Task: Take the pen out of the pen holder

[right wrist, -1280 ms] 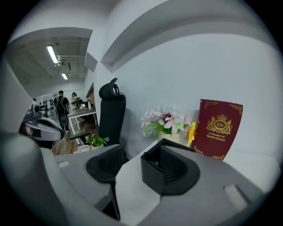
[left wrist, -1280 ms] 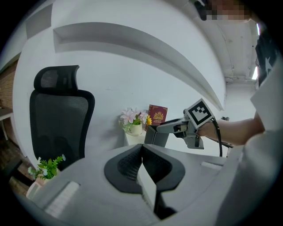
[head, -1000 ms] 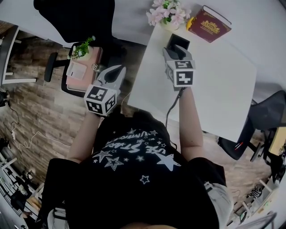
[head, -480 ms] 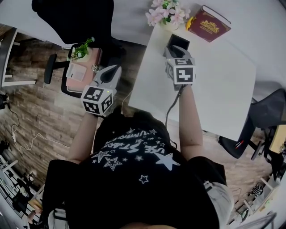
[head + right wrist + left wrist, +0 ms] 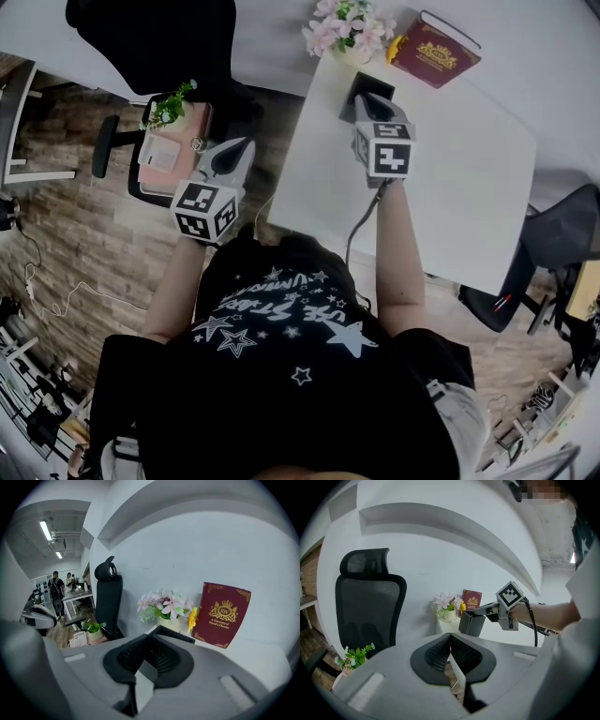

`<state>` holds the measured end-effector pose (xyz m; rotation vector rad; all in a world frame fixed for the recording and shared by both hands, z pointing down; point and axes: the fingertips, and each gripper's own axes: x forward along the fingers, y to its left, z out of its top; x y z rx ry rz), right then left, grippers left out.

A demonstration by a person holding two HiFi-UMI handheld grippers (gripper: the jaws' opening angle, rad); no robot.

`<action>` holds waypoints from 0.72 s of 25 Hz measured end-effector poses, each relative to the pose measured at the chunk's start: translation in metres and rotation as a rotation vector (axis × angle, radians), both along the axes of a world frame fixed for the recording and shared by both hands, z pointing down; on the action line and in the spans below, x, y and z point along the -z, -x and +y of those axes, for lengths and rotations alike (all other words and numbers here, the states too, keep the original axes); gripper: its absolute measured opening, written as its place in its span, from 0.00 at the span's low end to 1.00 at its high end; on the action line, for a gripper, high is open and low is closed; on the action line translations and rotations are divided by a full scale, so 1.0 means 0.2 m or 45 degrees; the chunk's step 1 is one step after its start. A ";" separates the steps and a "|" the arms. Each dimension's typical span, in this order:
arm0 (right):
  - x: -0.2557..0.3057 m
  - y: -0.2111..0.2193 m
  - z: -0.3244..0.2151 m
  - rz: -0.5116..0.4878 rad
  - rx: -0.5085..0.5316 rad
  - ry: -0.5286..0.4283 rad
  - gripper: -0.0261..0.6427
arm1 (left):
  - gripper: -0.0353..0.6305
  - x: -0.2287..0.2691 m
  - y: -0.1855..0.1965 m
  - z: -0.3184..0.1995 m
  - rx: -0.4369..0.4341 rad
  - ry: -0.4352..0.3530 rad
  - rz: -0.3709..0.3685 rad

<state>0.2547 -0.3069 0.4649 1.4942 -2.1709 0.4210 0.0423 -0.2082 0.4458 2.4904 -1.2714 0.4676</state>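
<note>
The black square pen holder (image 5: 360, 86) stands at the far left corner of the white table (image 5: 450, 187). My right gripper (image 5: 373, 101) reaches over its mouth, tilted down. Along the right gripper view its jaws (image 5: 147, 639) are closing and the pads have come together, with the holder's rim (image 5: 176, 634) just past them. No pen shows between them or in the holder. From the side, the left gripper view shows the right gripper (image 5: 480, 615) over the holder (image 5: 471, 624). My left gripper (image 5: 234, 150) hangs off the table's left side, shut and empty (image 5: 450, 637).
A pot of pink flowers (image 5: 352, 28) and a dark red book (image 5: 436, 47) stand just behind the holder. A black office chair (image 5: 155, 37) and a seat with a small plant and pink things (image 5: 173, 131) are left of the table. Another chair (image 5: 553, 244) is at the right.
My right gripper has edged a little to the right over the holder. The left gripper has shifted slightly left.
</note>
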 end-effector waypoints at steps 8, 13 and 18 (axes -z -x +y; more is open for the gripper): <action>0.11 -0.05 0.04 -0.097 -0.036 -0.083 0.09 | 0.07 0.01 -0.05 0.02 -0.036 0.002 -0.007; 0.22 -0.08 0.09 -0.149 -0.097 -0.140 0.09 | 0.07 0.02 -0.06 -0.01 -0.090 -0.004 0.016; 0.36 -0.09 0.17 -0.140 -0.200 -0.228 0.09 | 0.07 0.01 -0.05 -0.04 -0.200 -0.005 0.055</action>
